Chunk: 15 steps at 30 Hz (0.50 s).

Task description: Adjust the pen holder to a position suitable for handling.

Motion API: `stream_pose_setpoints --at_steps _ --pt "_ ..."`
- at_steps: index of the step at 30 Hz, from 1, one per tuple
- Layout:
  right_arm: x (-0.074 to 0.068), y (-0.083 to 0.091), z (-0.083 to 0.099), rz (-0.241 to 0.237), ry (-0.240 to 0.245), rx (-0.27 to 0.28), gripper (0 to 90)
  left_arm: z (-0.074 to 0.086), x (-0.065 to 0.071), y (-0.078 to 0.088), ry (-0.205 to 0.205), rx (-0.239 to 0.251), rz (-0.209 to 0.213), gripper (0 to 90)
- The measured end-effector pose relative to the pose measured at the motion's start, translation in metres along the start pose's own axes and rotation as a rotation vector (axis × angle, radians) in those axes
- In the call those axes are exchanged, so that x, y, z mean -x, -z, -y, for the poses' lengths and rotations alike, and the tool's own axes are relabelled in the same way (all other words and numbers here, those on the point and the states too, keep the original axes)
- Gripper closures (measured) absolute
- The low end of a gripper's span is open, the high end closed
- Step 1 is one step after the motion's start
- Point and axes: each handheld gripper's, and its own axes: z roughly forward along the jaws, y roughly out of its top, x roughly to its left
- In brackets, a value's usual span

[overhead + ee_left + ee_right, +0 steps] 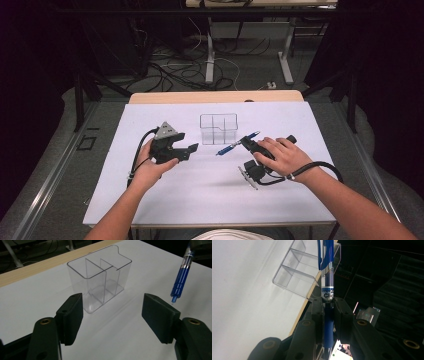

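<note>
A clear plastic organizer (pixel 219 128) with three compartments stands on the white table (pixel 200 190) near its far middle. It also shows in the left gripper view as the organizer (pixel 100 282) and in the right gripper view as the organizer (pixel 294 272). My right gripper (pixel 246 142) is shut on a blue pen (pixel 235 144), held low just right of the organizer, its tip near the tabletop. The pen (pixel 327 290) runs up between the jaws. The pen (pixel 181 277) hangs at the upper right of the left gripper view. My left gripper (pixel 192 148) stands open and holds nothing, left of the organizer; this gripper (pixel 112 315) faces it.
The table's wooden far edge (pixel 215 96) lies behind the organizer. Beyond it are table legs and cables on the floor (pixel 200 65). Bare white tabletop spreads in front of both hands.
</note>
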Motion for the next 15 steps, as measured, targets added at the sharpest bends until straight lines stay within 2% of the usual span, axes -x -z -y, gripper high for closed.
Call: stream_pose_setpoints --at_steps 3,8,9,12,13,15 --pt "0.001 0.000 -0.002 -0.015 0.000 -0.003 79.3 -0.005 0.004 -0.003 -0.008 -0.007 0.020 39.3" --pt "0.005 0.002 -0.003 -0.008 0.014 0.010 79.3 -0.011 0.007 -0.005 -0.021 -0.031 0.054 44.5" --pt "0.005 0.003 -0.004 -0.010 0.014 0.007 79.4 -0.013 0.008 -0.006 -0.024 -0.022 0.053 45.3" --pt "0.006 0.004 -0.004 -0.008 0.022 0.016 79.4 -0.018 0.011 -0.007 -0.062 -0.036 0.068 46.3" --pt "0.006 0.004 -0.004 -0.016 0.021 0.009 79.3 -0.020 0.013 -0.007 -0.056 -0.051 0.078 46.9" --pt "0.005 0.003 -0.003 -0.007 0.019 0.011 79.4 -0.021 0.015 -0.010 -0.080 -0.051 0.075 47.4"
